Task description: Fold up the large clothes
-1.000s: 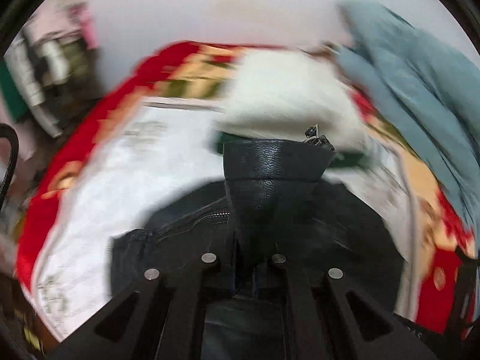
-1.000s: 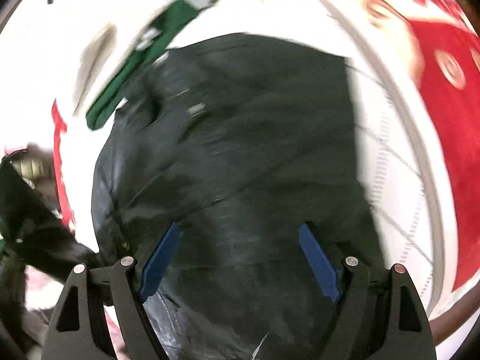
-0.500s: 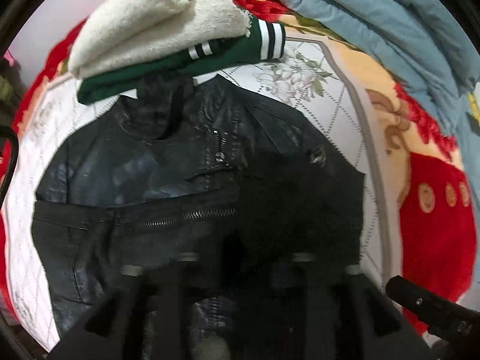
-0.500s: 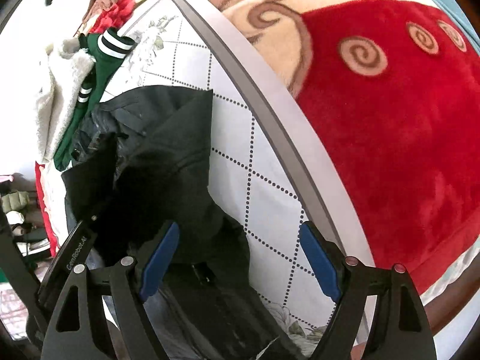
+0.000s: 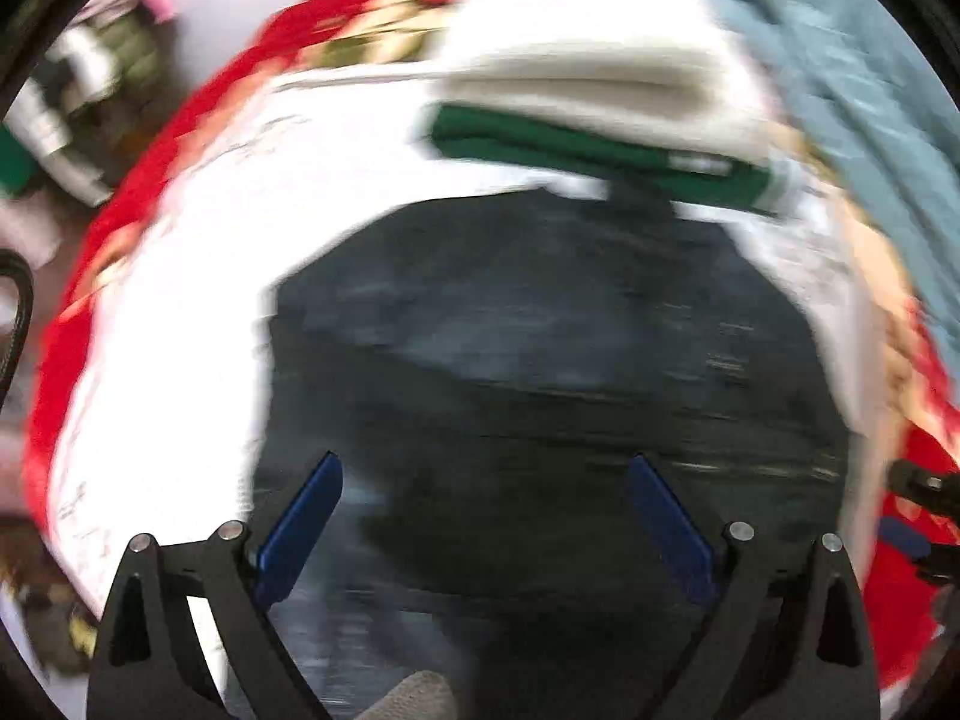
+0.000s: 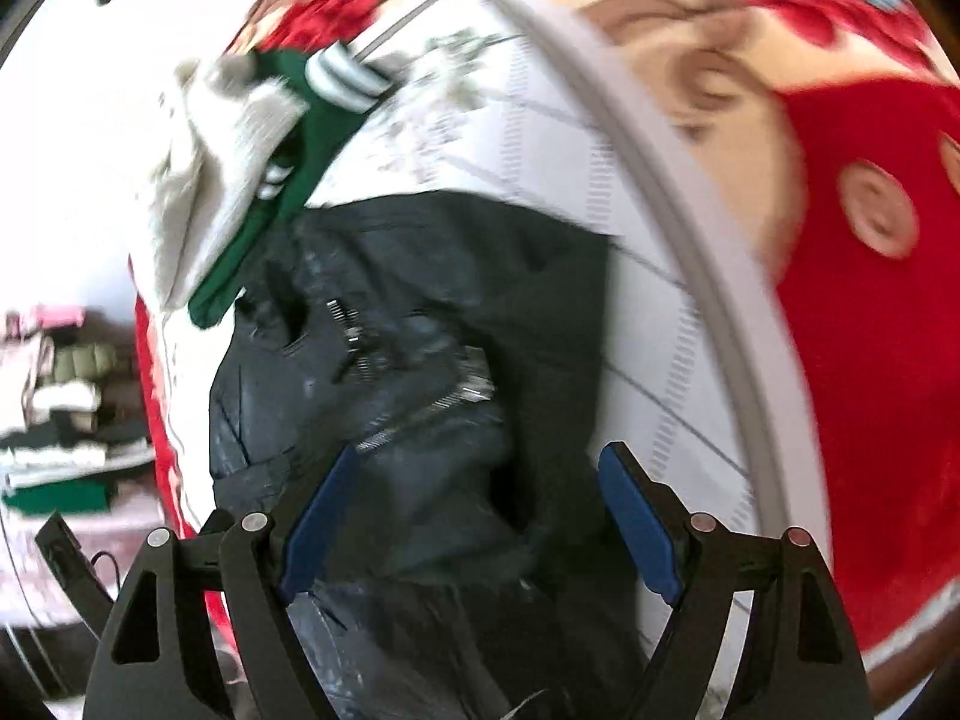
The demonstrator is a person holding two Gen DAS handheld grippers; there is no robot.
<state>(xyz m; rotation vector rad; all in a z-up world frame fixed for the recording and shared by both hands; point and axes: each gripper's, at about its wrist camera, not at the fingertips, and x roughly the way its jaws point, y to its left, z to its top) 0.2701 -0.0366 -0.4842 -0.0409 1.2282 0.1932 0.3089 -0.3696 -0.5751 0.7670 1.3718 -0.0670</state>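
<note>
A black leather jacket (image 5: 540, 348) lies folded on the white quilted part of the bedspread (image 5: 180, 300); the left wrist view is blurred by motion. My left gripper (image 5: 483, 516) is open and empty above the jacket's near part. In the right wrist view the jacket (image 6: 420, 330) shows its zips and collar. My right gripper (image 6: 480, 516) is open and empty over the jacket's near edge. The right gripper's tip (image 5: 918, 486) shows at the right edge of the left wrist view.
A folded green garment with white stripes (image 5: 600, 144) lies under a cream fleece (image 5: 588, 66) just beyond the jacket, also in the right wrist view (image 6: 288, 150). A pale blue blanket (image 5: 870, 90) lies at the far right. The red patterned bedspread (image 6: 870, 300) borders the white panel. Stacked clothes (image 6: 60, 420) sit off the bed.
My left gripper has let go of the black jacket part it held a second ago and now stands open. Both cameras have swung; the jacket lies flatter.
</note>
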